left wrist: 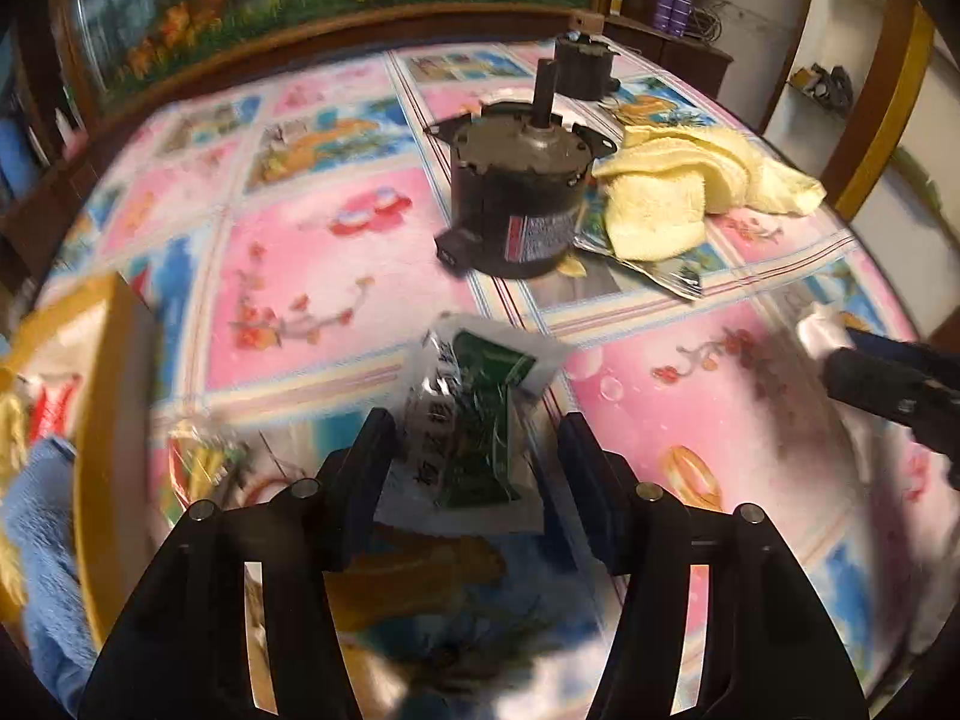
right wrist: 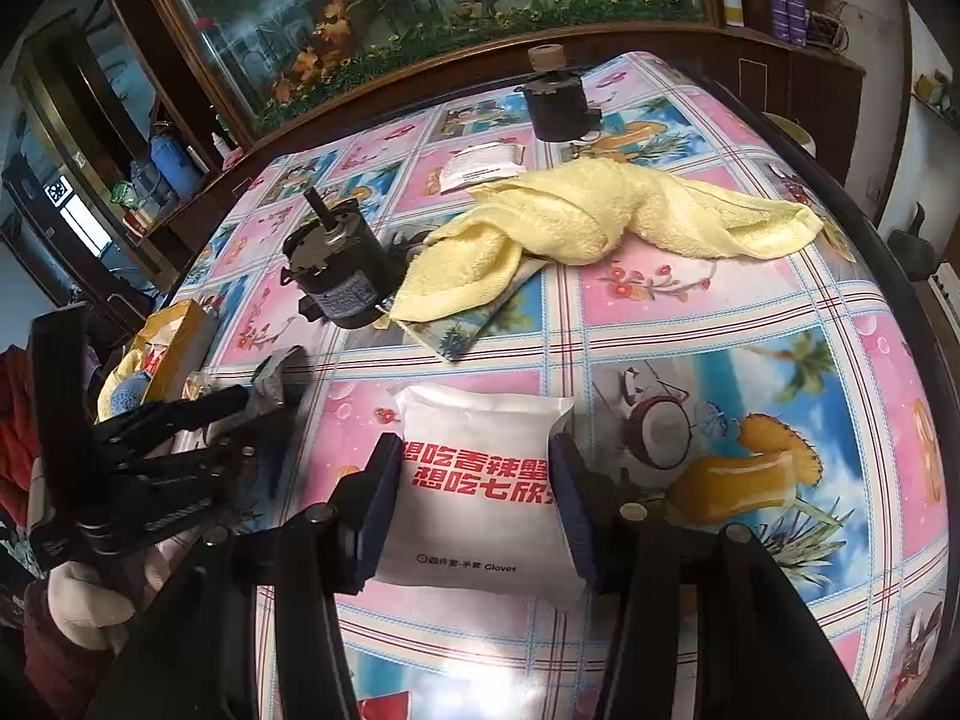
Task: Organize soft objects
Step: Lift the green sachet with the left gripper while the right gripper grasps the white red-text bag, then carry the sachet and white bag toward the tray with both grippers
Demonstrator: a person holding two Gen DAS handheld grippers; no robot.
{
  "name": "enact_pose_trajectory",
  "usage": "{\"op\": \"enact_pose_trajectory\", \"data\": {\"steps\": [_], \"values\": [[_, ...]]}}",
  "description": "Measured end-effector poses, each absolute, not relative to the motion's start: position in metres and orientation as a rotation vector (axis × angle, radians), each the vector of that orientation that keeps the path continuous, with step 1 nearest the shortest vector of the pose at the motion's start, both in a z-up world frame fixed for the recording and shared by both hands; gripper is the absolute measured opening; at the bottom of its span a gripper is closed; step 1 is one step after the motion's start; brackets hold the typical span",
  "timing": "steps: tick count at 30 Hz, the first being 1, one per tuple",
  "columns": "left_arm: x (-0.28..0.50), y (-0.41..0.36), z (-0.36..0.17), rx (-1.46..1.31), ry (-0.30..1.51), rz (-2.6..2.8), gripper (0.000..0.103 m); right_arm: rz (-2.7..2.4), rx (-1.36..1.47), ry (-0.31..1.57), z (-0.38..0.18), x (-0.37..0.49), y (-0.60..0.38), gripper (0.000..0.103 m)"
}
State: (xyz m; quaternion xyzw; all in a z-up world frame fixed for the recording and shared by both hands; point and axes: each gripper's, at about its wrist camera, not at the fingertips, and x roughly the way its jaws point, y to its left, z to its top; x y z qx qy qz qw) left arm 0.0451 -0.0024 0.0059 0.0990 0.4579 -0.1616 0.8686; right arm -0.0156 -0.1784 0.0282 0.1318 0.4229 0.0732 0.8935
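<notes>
My left gripper [left wrist: 474, 450] stands parted over the flowered tablecloth [left wrist: 312, 252], and a green-and-white sachet [left wrist: 474, 420] lies between its fingers; the picture is blurred there, and a gap shows on either side of the sachet, so I record the pads as not pressing on it. My right gripper [right wrist: 477, 498] is clamped on a white packet with red print [right wrist: 480, 480], one pad against each of its side edges, the packet lying flat on the cloth.

At the left edge of the table an orange-rimmed box [left wrist: 90, 420] holds a blue towel [left wrist: 42, 540]; from the right wrist view the same box [right wrist: 174, 348] sits just beyond my left gripper [right wrist: 264, 384].

A yellow towel [right wrist: 600, 222] lies crumpled across the far middle of the table, partly over a flat printed pouch [right wrist: 474, 324]. A black motor [right wrist: 342, 276] stands upright just beside the towel's near end, shaft up. A second, smaller motor [right wrist: 558, 102] stands near the far edge, and a white paper sachet [right wrist: 480, 168] lies between it and the towel
</notes>
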Motion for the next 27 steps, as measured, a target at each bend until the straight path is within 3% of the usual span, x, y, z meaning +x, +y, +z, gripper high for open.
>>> {"op": "enact_pose_trajectory", "data": {"steps": [2, 6, 24, 27], "values": [[0.045, -0.001, 0.007, 0.158, 0.968, -0.386, 0.054, 0.172, 0.269, 0.869, 0.031, -0.016, -0.172, 0.05], [0.046, 0.014, 0.016, 0.041, 0.972, -0.415, 0.018, 0.204, 0.265, 0.853, 0.034, -0.019, -0.163, 0.05], [-0.02, 0.119, 0.109, -0.162, 0.783, -0.411, 0.013, 0.385, 0.152, 0.776, 0.079, -0.023, -0.078, 0.05], [-0.025, 0.106, 0.096, -0.085, 0.821, -0.425, 0.019, 0.393, 0.15, 0.787, 0.076, -0.021, -0.072, 0.05]]}}
